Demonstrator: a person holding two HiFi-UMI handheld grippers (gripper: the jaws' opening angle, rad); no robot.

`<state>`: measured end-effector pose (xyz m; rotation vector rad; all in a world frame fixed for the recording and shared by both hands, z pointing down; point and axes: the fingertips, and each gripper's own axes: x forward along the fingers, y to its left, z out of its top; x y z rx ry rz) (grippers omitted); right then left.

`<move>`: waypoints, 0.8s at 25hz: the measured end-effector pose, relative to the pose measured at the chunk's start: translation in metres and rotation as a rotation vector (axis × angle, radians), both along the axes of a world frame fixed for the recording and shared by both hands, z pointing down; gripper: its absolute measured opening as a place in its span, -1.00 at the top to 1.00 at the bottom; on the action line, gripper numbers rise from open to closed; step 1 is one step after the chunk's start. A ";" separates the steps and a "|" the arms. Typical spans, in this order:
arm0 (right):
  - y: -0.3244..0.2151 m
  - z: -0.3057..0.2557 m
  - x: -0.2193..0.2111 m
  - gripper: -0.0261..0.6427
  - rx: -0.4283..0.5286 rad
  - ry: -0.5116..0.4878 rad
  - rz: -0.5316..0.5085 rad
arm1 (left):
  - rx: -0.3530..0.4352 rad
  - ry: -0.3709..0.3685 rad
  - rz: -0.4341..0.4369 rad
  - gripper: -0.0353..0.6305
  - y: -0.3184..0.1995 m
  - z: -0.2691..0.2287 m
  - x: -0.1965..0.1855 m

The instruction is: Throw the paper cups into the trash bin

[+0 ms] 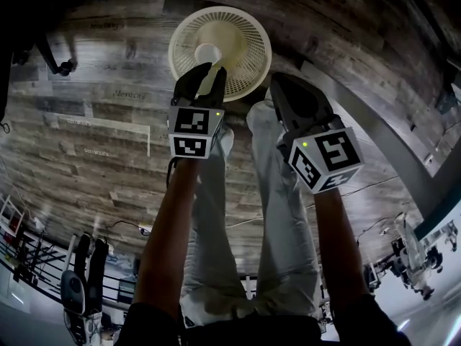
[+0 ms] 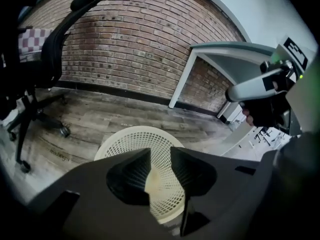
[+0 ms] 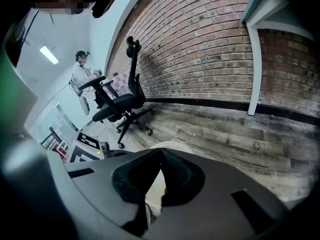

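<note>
Two tools over the cream round plastic-mesh trash bin point(image 1: 245, 42). My left tool point(image 1: 208, 71) stands half open, the white paper cup point(image 1: 207, 53) between its jaws above the bin: release step, I judge. My right tool point(image 1: 282, 85) is closed, seemingly empty. Next: widen left, then lift clear.

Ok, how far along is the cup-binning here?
Done: nothing confirmed; I can't tell whether the trash bin already holds cups. In hand: a paper cup sits loose in the left tongs, jaws parted, above the bin; the right tongs look closed on a pale second cup. Left: dropping both.
</note>
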<state>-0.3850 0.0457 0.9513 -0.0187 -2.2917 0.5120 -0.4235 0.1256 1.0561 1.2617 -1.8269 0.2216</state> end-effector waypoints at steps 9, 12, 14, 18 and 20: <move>-0.002 -0.007 -0.006 0.91 0.021 -0.001 -0.020 | 0.009 0.038 0.025 0.54 0.004 -0.010 0.008; -0.002 -0.012 -0.008 0.91 0.031 -0.004 -0.029 | 0.009 0.037 0.036 0.67 0.004 -0.015 0.009; -0.003 -0.016 -0.009 0.91 0.037 -0.005 -0.034 | 0.020 0.035 0.040 0.78 0.003 -0.022 0.008; -0.006 -0.026 -0.011 0.91 0.043 -0.009 -0.036 | 0.045 0.027 0.042 0.86 0.002 -0.039 0.006; -0.007 -0.032 -0.013 0.91 0.047 -0.014 -0.039 | 0.051 0.022 0.045 0.87 0.000 -0.047 0.002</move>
